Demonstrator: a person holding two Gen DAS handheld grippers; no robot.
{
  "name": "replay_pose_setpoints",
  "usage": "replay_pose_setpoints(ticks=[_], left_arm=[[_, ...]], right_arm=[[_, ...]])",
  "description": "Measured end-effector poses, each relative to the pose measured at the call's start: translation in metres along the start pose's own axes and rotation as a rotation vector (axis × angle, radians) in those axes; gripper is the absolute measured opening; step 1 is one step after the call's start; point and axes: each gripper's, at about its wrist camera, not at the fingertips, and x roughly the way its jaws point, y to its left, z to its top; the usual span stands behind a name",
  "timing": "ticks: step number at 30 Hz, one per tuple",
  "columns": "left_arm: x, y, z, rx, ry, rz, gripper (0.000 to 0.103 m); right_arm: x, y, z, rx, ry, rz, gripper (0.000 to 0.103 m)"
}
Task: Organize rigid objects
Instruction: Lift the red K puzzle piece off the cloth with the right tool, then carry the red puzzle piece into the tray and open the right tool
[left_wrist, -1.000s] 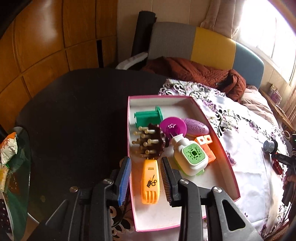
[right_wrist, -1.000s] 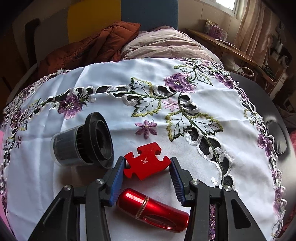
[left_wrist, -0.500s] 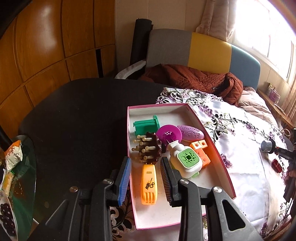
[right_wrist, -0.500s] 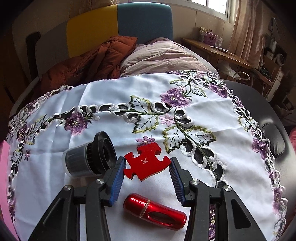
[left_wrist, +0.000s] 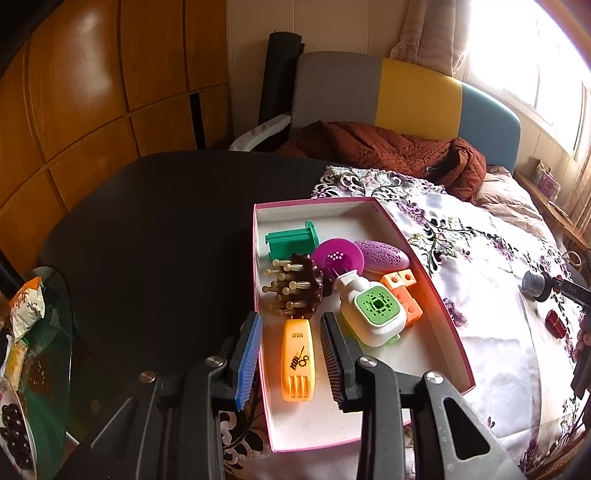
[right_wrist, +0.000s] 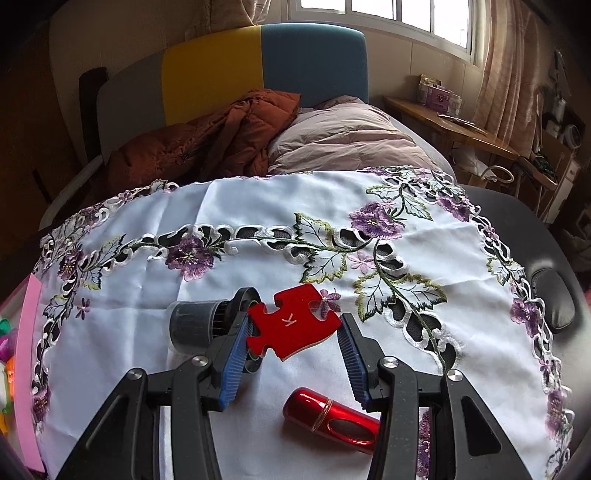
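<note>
My right gripper (right_wrist: 293, 334) is shut on a red puzzle piece (right_wrist: 291, 322) marked K and holds it above the white embroidered tablecloth (right_wrist: 258, 206). Below it lie a red metal tube (right_wrist: 332, 419) and a black cylindrical cup (right_wrist: 201, 326) on its side. My left gripper (left_wrist: 290, 341) is open above a pink-rimmed box (left_wrist: 436, 291), its fingers either side of an orange comb-like tool (left_wrist: 297, 360). The box also holds a brown massage brush (left_wrist: 299, 288), a white and green device (left_wrist: 373, 310), a green block (left_wrist: 291, 242), purple items and orange cubes.
The black tabletop (left_wrist: 155, 236) lies left of the box. A glass side table (left_wrist: 33, 354) with snacks is at far left. A rust-brown jacket (right_wrist: 207, 144) and pink duvet (right_wrist: 343, 136) lie behind the table. A black pad (right_wrist: 554, 295) sits at the right edge.
My right gripper has lifted the red puzzle piece off the cloth and drawn back; the cup and tube stay on the cloth. The left gripper has pulled back slightly from the box, still open.
</note>
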Motion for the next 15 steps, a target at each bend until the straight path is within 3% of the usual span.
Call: replay_pose_setpoints(ticks=[9, 15], left_arm=[[0.002, 0.000, 0.000, -0.002, 0.005, -0.006, 0.032], [0.005, 0.003, -0.001, -0.013, 0.017, -0.014, 0.032]], right_arm=[[-0.024, 0.018, 0.005, -0.048, -0.065, 0.053, 0.048], [-0.044, 0.059, -0.005, -0.142, -0.059, 0.170, 0.048]])
